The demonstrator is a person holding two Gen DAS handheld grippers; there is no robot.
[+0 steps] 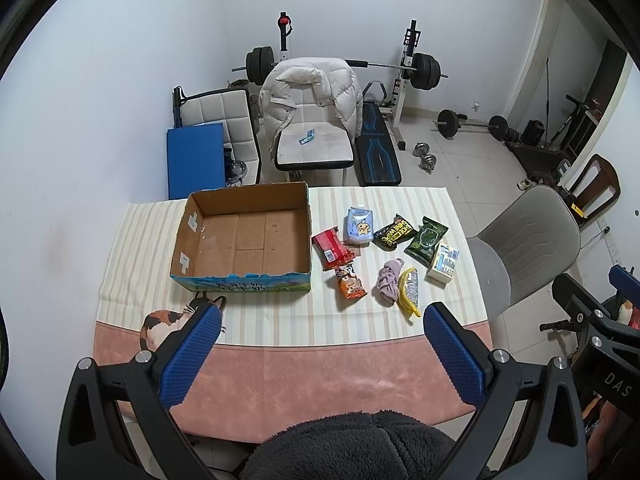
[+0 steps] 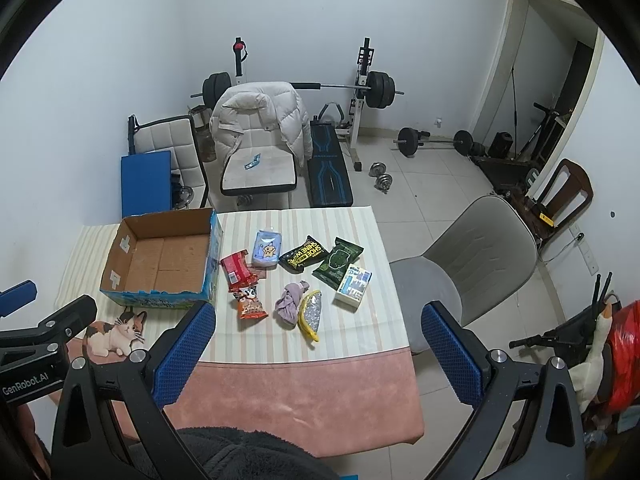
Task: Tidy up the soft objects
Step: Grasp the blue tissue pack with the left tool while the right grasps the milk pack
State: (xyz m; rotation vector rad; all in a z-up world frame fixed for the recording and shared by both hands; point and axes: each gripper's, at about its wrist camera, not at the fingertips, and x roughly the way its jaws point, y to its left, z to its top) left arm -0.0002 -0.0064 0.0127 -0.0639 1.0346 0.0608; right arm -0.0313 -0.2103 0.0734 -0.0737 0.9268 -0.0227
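Left gripper: blue-padded fingers spread wide, nothing between them; held above the near edge of the table.
Right gripper: fingers spread wide, holding nothing; above the near right corner of the table.
Person: dark fleece sleeve low in both views, just under the grippers.
Table: pink cloth along the near edge, striped cream cloth beyond; cat picture at the near left.
Yellow pouch: nearest item, right of centre, silver-speckled face up, just beside the purple cloth.
Purple cloth: bunched and knotted, lying flat left of the pouch.
Orange snack bag: left of the cloth, near the box's near right corner.
Red packet: just beyond the orange bag, beside the box's right wall.
White tissue box: toward the right edge.
Green packet: just beyond the tissue box.
Black shoe-wipes packet: left of the green packet.
Pale blue tissue pack: farthest item, star-figure print, just beyond the red packet.
Cardboard box: open-topped, empty, far left of the table.
Beyond the table: white chair with puffer jacket; barbell rack at the wall.
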